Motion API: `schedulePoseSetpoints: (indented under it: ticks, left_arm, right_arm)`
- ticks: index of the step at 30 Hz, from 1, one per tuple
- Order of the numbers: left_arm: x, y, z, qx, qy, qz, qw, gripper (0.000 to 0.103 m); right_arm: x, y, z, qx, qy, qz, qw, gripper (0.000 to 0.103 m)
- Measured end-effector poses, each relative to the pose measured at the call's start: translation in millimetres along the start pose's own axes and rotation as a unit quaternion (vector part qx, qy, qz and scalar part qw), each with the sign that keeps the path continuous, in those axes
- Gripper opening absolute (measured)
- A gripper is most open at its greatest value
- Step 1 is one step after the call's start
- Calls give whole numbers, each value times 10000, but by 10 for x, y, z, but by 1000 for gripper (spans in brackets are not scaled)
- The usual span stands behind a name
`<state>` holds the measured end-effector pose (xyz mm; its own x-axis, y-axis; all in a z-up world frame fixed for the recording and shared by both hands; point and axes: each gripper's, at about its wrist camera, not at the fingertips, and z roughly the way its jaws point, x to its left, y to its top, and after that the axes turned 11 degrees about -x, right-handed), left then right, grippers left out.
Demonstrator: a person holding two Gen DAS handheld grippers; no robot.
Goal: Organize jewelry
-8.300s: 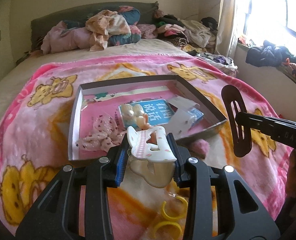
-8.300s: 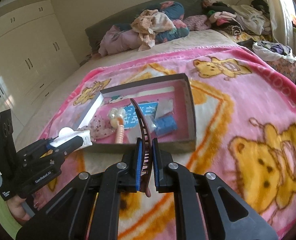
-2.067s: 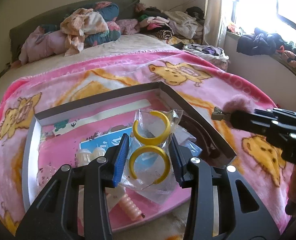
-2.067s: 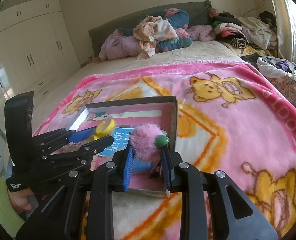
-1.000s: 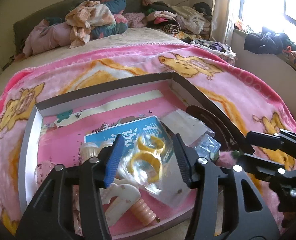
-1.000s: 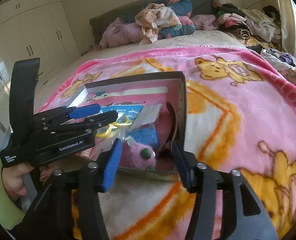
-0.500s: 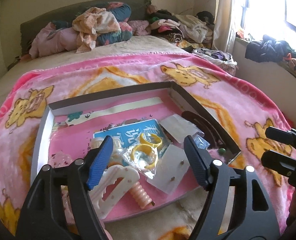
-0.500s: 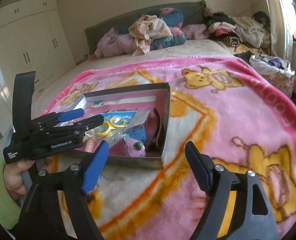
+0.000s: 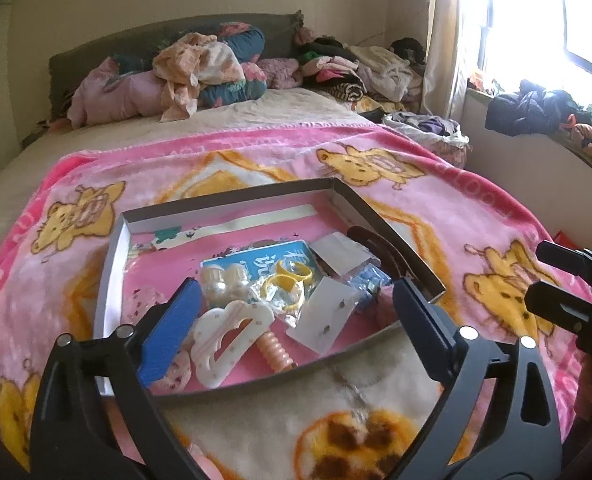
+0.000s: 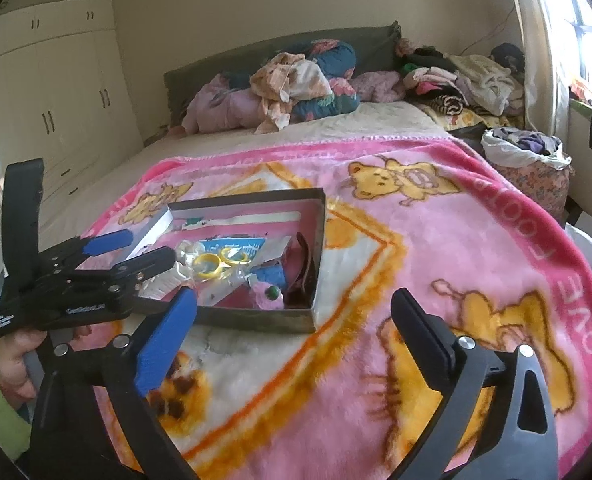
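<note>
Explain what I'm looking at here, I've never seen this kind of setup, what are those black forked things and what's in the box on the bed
No robot here: a person holds a hand-operated claw in each hand, each carrying a fisheye camera that looks along its two fingers. One picture comes from the left claw, the other from the right claw. In the right view the left claw also shows at the left, gripped by the person's hand.

Both claws are open and hold nothing. On the pink bear blanket sits a shallow grey box with a white hair claw clip, bagged yellow rings, a card of earrings, a brown hair clip and a pink pom-pom.
</note>
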<state>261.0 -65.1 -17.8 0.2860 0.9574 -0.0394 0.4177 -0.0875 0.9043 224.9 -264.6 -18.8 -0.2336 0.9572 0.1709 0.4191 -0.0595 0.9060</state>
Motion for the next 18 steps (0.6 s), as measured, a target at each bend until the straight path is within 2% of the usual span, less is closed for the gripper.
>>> schedulePoseSetpoints:
  ticks: [18]
  left_arm:
    - [119,-213,-622,-202,397,-249,9987,91]
  right_arm:
    - [241,-57,-250,-161,66,-107,9998,97]
